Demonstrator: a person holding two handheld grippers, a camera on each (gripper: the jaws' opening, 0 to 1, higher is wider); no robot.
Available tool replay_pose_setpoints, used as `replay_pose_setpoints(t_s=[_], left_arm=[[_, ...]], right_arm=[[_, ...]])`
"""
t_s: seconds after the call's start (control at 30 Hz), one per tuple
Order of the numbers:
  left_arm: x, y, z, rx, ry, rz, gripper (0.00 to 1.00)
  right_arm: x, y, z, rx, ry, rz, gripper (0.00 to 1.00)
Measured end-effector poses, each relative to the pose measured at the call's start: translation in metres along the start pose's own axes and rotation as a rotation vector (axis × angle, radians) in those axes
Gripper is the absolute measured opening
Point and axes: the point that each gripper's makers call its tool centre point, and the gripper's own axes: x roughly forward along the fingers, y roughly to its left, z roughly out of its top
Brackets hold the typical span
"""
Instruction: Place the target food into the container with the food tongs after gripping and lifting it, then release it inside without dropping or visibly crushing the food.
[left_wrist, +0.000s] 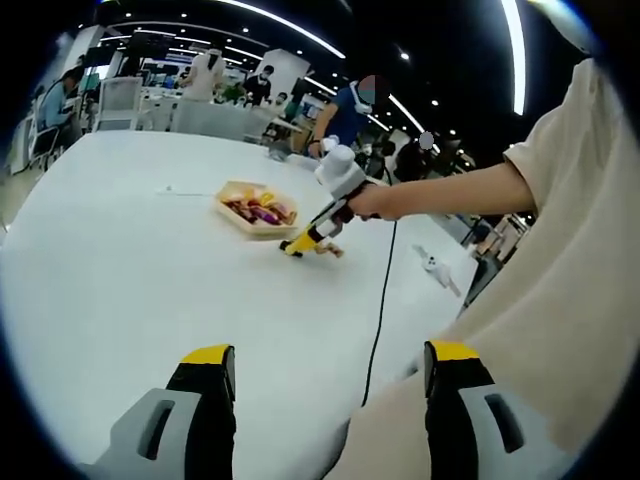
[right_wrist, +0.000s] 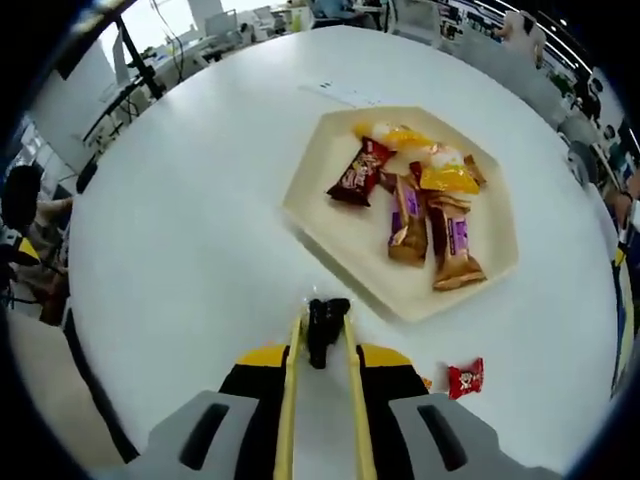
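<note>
A cream hexagonal tray (right_wrist: 330, 225) holds several wrapped snacks: a dark red packet (right_wrist: 355, 172), brown and purple bars (right_wrist: 408, 222) and yellow sweets (right_wrist: 445, 178). A small red wrapped candy (right_wrist: 465, 377) lies on the table outside the tray. My right gripper (right_wrist: 322, 360) is shut on cream food tongs (right_wrist: 292, 400). Their black tips (right_wrist: 327, 325) sit close together just short of the tray's near edge; whether they pinch anything is unclear. In the left gripper view a hand holds the right gripper (left_wrist: 318, 232) beside the tray (left_wrist: 228, 198). My left gripper (left_wrist: 330, 360) hangs open, holding nothing.
The white table (left_wrist: 130, 270) is wide, with bare room to the left of the tray. A black cable (left_wrist: 380, 300) runs from the right gripper to the near edge. Small white items (left_wrist: 435, 265) lie at the right. People and desks stand beyond the far edge.
</note>
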Motion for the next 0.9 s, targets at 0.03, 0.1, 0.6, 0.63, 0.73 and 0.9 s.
replay_pose_setpoints(t_s=[0.03,0.1,0.6,0.63,0.73,0.9], left_arm=[[0.000,0.000,0.000,-0.001,-0.001,0.001,0.77],[0.000,0.001,0.001,-0.002,-0.003,0.002,0.77],[-0.001,0.002,-0.002,-0.006,0.005,0.002,0.77],[-0.001,0.002,-0.002,-0.008,0.002,0.001,0.77],[-0.002,0.003,-0.003,-0.011,0.001,0.005,0.77],[-0.001,0.003,-0.004,-0.014,0.000,0.003,0.77]], right_arm=[[0.000,0.000,-0.001,-0.023,0.002,-0.007,0.25],[0.001,-0.003,-0.001,-0.122,0.005,-0.038,0.25],[0.005,-0.003,0.002,-0.052,-0.035,-0.036,0.23],[0.004,-0.002,0.001,-0.055,-0.031,-0.032,0.23],[0.003,0.000,0.002,-0.023,-0.045,-0.007,0.23],[-0.004,-0.007,0.011,-0.018,-0.076,-0.021,0.23]])
